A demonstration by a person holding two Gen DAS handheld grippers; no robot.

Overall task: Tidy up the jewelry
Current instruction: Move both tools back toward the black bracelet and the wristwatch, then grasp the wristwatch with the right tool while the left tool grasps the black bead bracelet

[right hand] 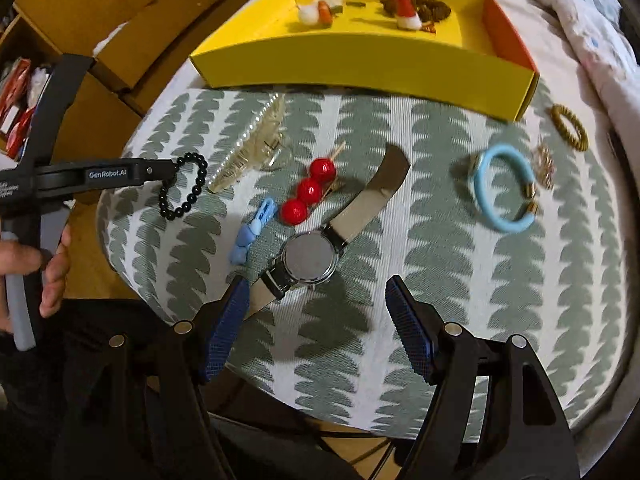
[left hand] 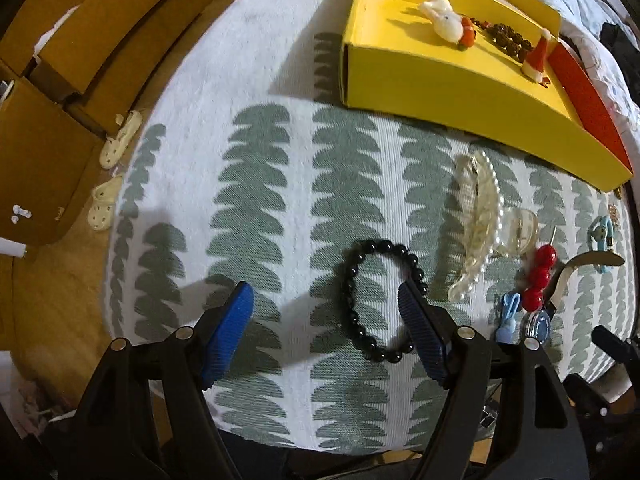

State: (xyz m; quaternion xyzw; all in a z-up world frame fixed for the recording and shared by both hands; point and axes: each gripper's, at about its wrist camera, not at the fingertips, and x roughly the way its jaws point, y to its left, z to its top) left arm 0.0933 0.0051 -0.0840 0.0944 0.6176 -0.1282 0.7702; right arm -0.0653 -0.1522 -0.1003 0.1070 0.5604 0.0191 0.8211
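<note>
Left gripper (left hand: 326,312) fingers apart over black bracelet (left hand: 376,300); right gripper (right hand: 316,308) fingers apart; only right view shows watch (right hand: 310,258) whole.

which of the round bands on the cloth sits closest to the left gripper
The black bead bracelet: it lies right by the left gripper, one pad overlapping its ring. The light blue bangle and the gold coil ring lie far off.

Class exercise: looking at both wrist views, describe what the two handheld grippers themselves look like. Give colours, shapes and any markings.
Each gripper has black plastic arms with round silver pivot pins, ending in two fingers faced with ribbed blue pads. The right gripper shows the same build. In the right wrist view, the left gripper appears side-on: a black body with white "GenRobot.AI" lettering and a grey handle.
</note>
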